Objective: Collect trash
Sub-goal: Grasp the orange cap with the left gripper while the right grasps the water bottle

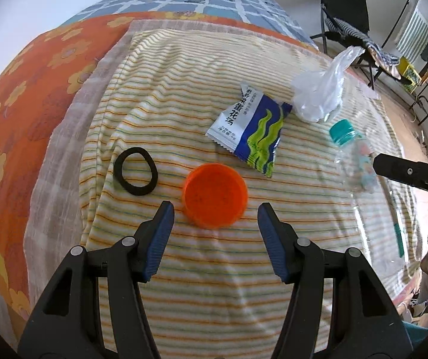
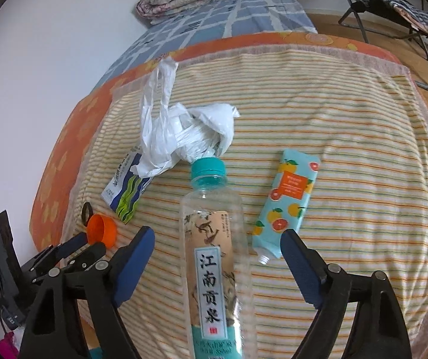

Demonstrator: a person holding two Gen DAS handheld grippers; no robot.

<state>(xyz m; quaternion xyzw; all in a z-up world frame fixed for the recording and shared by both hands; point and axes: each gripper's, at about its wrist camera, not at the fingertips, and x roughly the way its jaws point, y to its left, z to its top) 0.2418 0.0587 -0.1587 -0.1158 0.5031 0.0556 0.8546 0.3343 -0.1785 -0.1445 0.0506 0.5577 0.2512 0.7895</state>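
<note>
Left gripper (image 1: 215, 209) spread wide, orange cup (image 1: 215, 199) lower centre between its tips. Right gripper (image 2: 218, 239) spread, water bottle (image 2: 215, 257) centre frame between.

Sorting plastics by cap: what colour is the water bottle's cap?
Teal, on the water bottle's cap; clearest in the right wrist view.

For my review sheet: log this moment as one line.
left gripper: open, at orange cap | right gripper: open, straddling water bottle | nothing held
</note>
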